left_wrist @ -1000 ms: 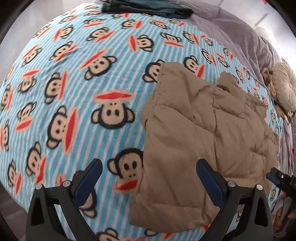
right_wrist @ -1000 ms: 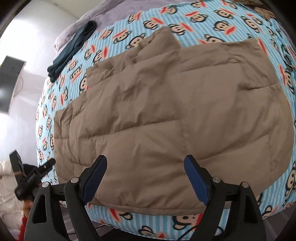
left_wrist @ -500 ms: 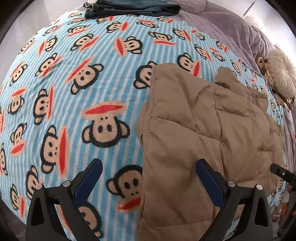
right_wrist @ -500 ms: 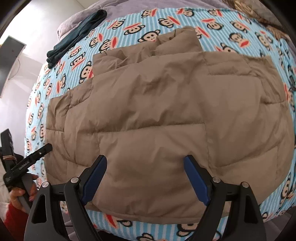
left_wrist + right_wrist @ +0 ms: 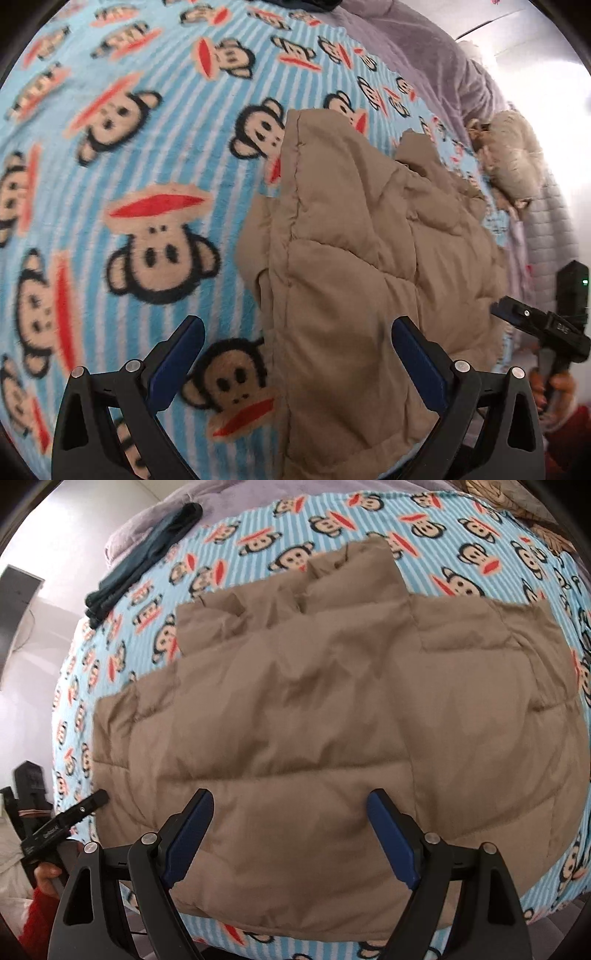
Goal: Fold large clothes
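Observation:
A tan quilted puffer garment [image 5: 325,716] lies spread flat on a blue striped monkey-print blanket [image 5: 369,513]. In the left wrist view its left edge [image 5: 354,280] runs down the middle of the picture. My left gripper [image 5: 295,365] hovers open over that edge, one finger above the blanket, the other above the fabric. My right gripper [image 5: 291,834] hangs open above the garment's near hem, nothing between its blue pads. Each gripper shows small at the other view's side, the right one [image 5: 535,328] and the left one [image 5: 62,823].
A folded dark teal garment [image 5: 147,557] lies at the blanket's far left corner. Grey-purple bedding [image 5: 424,48] lies beyond the blanket, with a fluffy beige cushion [image 5: 513,158] on it. A hand and red sleeve [image 5: 37,897] show at the bed's edge.
My left gripper has dropped closer to the bed and the garment's left edge, which now looks larger. My right gripper has drifted slightly over the hem. Both stay open.

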### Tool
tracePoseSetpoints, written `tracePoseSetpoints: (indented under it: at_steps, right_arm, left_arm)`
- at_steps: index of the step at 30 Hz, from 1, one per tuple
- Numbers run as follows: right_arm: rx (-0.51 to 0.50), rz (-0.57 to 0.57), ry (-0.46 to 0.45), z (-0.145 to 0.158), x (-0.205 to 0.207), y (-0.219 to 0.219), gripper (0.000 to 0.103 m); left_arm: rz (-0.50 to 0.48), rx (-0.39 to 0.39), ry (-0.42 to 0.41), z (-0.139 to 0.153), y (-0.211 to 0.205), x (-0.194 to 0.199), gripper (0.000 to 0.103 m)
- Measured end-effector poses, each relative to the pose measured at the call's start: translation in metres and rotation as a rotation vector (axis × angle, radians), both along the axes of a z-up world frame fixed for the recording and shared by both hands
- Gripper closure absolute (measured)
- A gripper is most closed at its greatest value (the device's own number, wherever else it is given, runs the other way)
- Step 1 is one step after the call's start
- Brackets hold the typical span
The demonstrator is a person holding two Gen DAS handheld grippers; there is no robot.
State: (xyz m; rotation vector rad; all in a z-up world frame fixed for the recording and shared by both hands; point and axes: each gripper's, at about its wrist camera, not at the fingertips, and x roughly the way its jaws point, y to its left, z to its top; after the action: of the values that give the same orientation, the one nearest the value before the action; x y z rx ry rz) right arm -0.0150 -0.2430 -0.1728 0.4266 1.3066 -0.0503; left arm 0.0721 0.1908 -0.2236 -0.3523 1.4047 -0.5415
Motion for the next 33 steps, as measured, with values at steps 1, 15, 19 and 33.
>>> tracePoseSetpoints:
  at_steps: [1,15,19,33]
  right_arm:
    - [0.009,0.002,-0.008,0.001,0.002,0.000,0.022]
    - [-0.016,-0.003,-0.074,-0.042,0.071,-0.002,0.081]
    - [0.029,-0.057,-0.049,-0.063,0.084,-0.010,0.081]
    - [0.053,-0.026,-0.054,-0.034,0.052,-0.020,0.081]
  left_arm:
    - [-0.020,-0.025,0.012,-0.005,-0.001,0.004,0.002]
    - [-0.179,-0.123,0.049,-0.043,-0.045,0.028,0.015]
    - [-0.167,-0.239,0.085,-0.032,-0.050,0.025,0.067]
    - [-0.218,-0.197,-0.037,0.071,-0.108,-0.005,0.073]
